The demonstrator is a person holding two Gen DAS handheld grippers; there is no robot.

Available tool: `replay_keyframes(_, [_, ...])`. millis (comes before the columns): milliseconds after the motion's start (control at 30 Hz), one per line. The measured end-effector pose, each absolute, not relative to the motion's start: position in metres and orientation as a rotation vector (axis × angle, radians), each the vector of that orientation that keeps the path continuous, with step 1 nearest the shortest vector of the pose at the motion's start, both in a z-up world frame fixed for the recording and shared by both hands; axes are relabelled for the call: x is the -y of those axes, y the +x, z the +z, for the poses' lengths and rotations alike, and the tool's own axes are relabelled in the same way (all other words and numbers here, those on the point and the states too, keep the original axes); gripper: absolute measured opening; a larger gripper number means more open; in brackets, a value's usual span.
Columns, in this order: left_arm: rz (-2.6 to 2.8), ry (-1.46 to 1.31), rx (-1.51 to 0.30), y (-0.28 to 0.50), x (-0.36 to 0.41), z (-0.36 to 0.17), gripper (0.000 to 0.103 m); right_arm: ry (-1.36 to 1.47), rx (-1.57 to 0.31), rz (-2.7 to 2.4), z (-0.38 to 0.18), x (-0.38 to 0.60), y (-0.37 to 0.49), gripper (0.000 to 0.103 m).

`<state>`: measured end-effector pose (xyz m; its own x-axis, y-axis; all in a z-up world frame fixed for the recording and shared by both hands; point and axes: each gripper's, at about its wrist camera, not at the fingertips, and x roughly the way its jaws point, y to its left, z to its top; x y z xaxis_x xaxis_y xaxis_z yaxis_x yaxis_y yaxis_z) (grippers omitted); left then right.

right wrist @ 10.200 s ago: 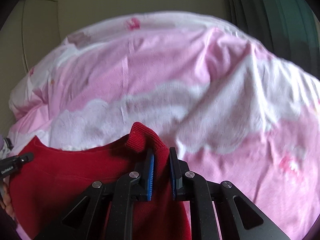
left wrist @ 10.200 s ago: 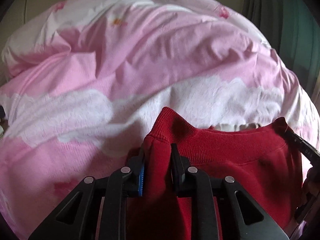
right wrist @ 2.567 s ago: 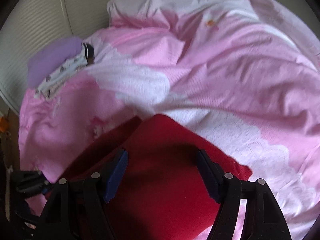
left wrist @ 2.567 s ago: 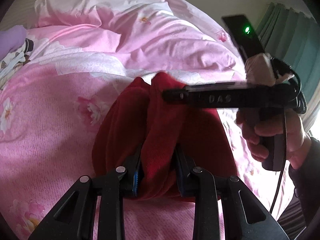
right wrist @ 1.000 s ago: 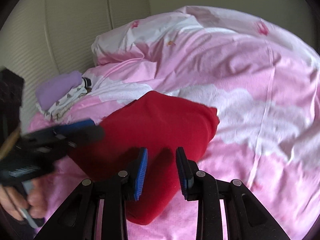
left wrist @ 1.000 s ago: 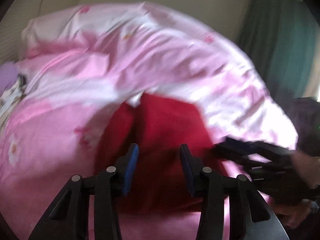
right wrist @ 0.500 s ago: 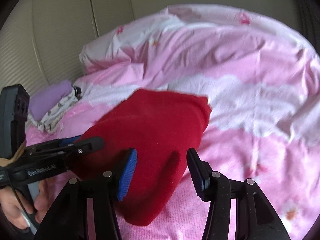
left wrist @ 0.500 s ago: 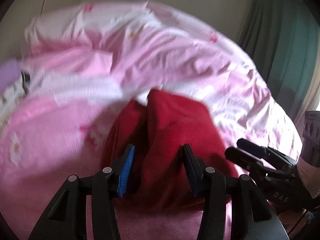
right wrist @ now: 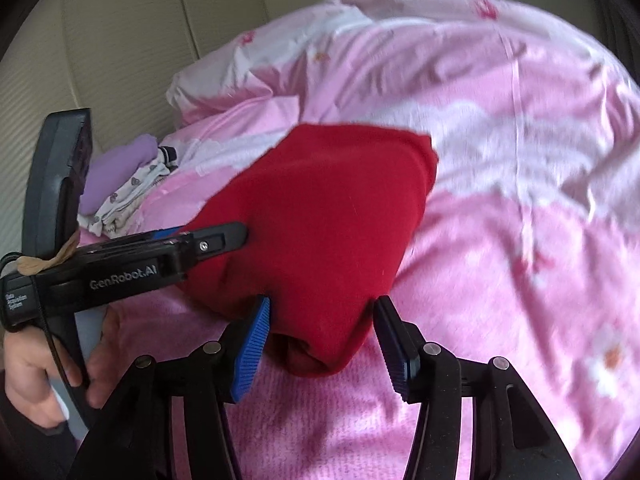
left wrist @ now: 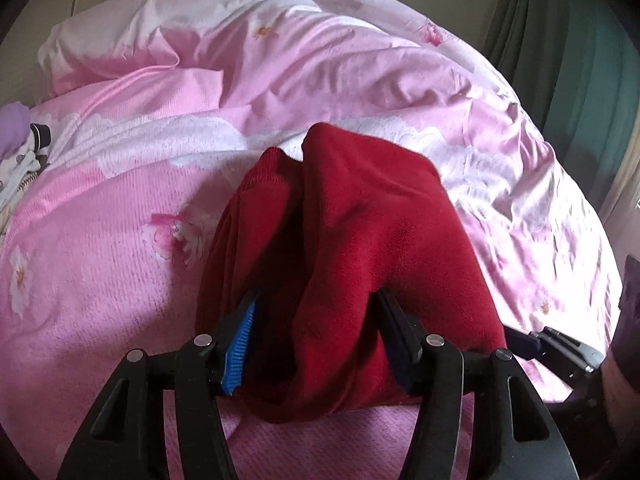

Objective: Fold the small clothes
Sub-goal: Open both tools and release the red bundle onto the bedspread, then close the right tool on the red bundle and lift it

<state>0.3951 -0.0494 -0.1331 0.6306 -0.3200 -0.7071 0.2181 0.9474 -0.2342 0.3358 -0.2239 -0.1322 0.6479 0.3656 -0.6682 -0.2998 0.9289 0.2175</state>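
**Soft red garment, both tongs open around its near edge**

The quilt [left wrist: 132, 264], pink with white lace-like bands and flowers, fills everything ahead of both tongs and gives a yielding, uneven bed for folding; pressing down on it will likely sink rather than crease.

The garment [left wrist: 360, 240] lies folded in a thick bundle on the quilt, directly ahead of the left tongs [left wrist: 316, 336] and the right tongs [right wrist: 322, 336]. It looks like fleecy knit: light, limp, not slippery, not fragile. A ribbed hem shows at its far left in the left view. I judge the best hold is the thick near fold, pinching all layers together, since a single layer would slide off the rest.

Both tongs stand open, fingers spread either side of the near edge, gripping nothing.

To the far left of the right tongs sits a small pile [right wrist: 120, 192] of purple and patterned cloth.

Writing: the left tongs' body, seen from the right view, reads "GenRobot.AI". A smaller label beside it is too small to read surely.
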Motion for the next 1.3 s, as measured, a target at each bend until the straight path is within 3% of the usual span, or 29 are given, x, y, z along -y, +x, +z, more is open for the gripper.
replay_keyframes(133, [-0.325,-0.162,-0.829,0.396,0.044,-0.137,0.059,-0.004,-0.858,0.325,-0.166,0.208,0.339,0.057])
replay_keyframes(233, [-0.346,-0.179,-0.796,0.39,0.041,-0.123,0.059,0.046,-0.798,0.328,-0.161,0.213,0.33,0.057])
replay_keyframes(533, [-0.305,-0.189,-0.719,0.368,0.023,-0.082,0.084,0.261,-0.75,0.387,-0.128,0.257,0.314,0.063])
replay_keyframes(633, [-0.277,-0.242,-0.758,0.365,0.012,-0.085,0.09,0.335,-0.734,0.393,-0.115,0.273,0.311,0.075])
replay_keyframes(700, [-0.269,-0.295,-0.799,0.364,0.004,-0.091,0.09,0.408,-0.73,0.405,-0.108,0.284,0.316,0.089])
replay_keyframes(1033, [-0.258,-0.444,-0.917,0.374,0.002,-0.125,0.09,0.722,-0.843,0.472,-0.129,0.297,0.381,0.09])
replay_keyframes(1300, [-0.268,-0.537,-0.949,0.385,0.004,-0.156,0.103,0.749,-0.942,0.527,-0.154,0.287,0.428,0.09])
